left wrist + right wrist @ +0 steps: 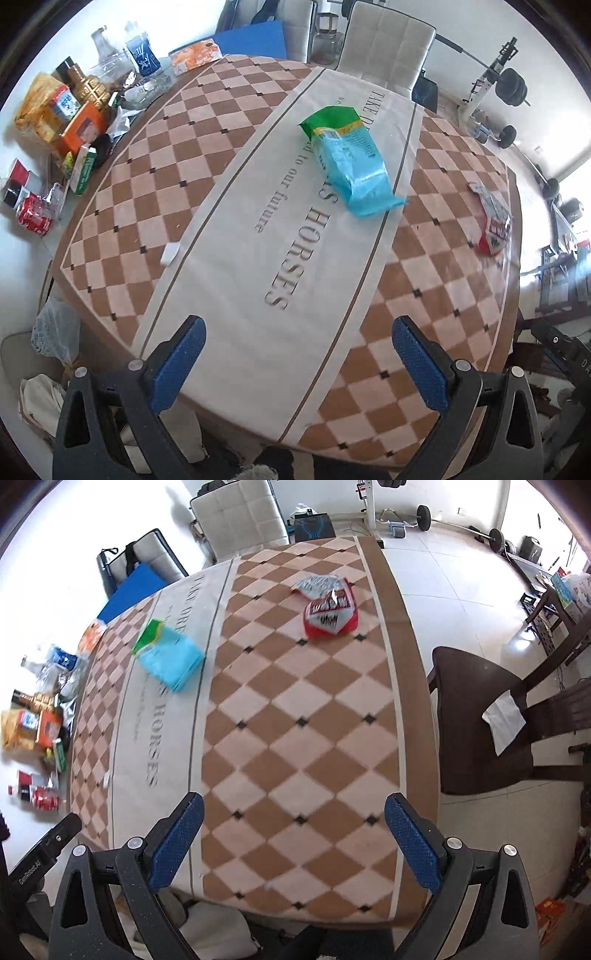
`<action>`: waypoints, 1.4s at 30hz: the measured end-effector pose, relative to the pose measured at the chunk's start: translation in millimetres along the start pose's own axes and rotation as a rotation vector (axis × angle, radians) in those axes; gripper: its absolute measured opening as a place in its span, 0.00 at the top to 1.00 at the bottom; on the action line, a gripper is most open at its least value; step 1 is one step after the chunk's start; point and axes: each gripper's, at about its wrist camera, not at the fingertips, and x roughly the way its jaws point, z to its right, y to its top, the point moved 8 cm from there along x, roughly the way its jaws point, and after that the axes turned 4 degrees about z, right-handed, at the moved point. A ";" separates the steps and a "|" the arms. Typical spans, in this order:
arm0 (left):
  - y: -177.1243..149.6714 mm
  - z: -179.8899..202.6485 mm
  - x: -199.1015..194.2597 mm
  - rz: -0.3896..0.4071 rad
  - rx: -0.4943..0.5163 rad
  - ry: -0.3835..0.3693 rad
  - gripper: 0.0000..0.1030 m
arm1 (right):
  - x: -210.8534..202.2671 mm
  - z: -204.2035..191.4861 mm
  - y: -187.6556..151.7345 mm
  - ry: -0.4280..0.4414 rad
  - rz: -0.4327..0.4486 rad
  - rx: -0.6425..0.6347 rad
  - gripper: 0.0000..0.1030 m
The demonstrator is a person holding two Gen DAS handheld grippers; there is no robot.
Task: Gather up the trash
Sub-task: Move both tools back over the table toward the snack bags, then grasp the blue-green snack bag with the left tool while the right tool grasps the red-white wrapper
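Left wrist view
Left tongs (297,363): spread wide with nothing between the blue pads, hovering over the near edge of the worktop (110,229).
Blue and green packet (351,162): lies flat on the pale centre strip of the chequered cloth, far from the tongs and a little right of middle.
Red and white wrapper (493,221): lies near the right edge of the worktop, well apart from the packet.
White scrap (170,254): small, on the cloth at the left border of the pale strip.
Clutter (74,122): boxes, bottles and a red can crowded on the bare surface left of the cloth.
Pale chair (388,44): stands at the far side.

Right wrist view
Right tongs (293,842): also spread wide and empty, above the near edge of the worktop.
Red and white wrapper (328,607): crumpled on the chequered part, far and slightly right of the tongs.
Blue and green packet (168,657): far left, on the pale strip.
Dark wooden chair (480,716): stands right of the worktop, a white paper (504,720) lying on its seat.
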 end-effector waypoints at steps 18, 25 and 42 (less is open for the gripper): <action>145.6 57.8 196.2 -0.318 -0.308 0.038 0.01 | 201.5 15.2 209.4 -0.095 -0.177 0.045 0.03; 140.1 50.7 197.1 -0.280 -0.247 0.078 0.19 | 233.6 16.6 209.2 -0.144 -0.201 0.021 0.08; 82.8 59.0 91.8 -0.120 -0.001 0.064 0.20 | 189.5 3.7 185.4 -0.057 -0.087 -0.061 0.82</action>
